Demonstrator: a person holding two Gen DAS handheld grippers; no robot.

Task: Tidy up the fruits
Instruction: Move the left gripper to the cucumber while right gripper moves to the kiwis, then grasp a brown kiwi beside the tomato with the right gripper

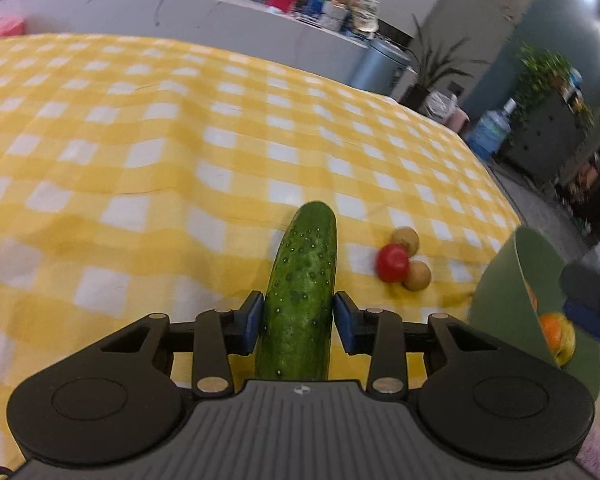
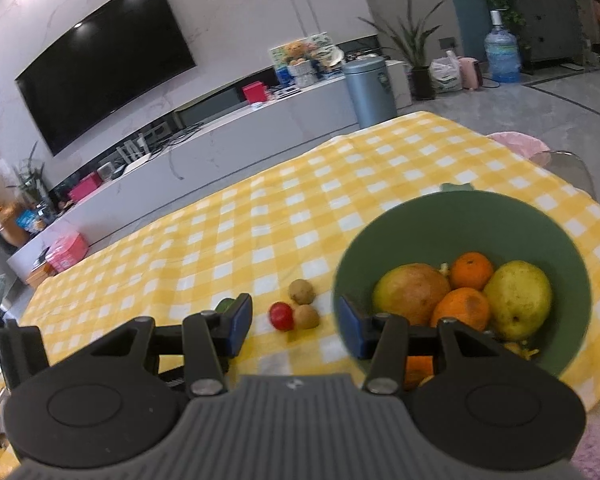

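Note:
A green cucumber (image 1: 304,280) lies lengthwise on the yellow checked tablecloth (image 1: 140,140), and my left gripper (image 1: 298,316) is shut on it, a blue pad against each side. Its tip also shows in the right wrist view as the cucumber (image 2: 226,304). To its right sit a red tomato (image 1: 392,263) and two small brown fruits (image 1: 417,275). The green bowl (image 2: 460,196) holds a mango (image 2: 410,296), two oranges (image 2: 462,308) and a yellow-green pear (image 2: 518,300). My right gripper (image 2: 296,320) stands open with nothing between its pads; its right finger overlaps the bowl's left rim.
The tomato (image 2: 281,315) and brown fruits (image 2: 301,291) lie on the cloth just ahead of the right gripper's gap. A pink chair (image 2: 516,142) stands at the table's far right corner. Beyond the far edge are a TV cabinet (image 2: 260,120) and a blue bin (image 2: 370,92).

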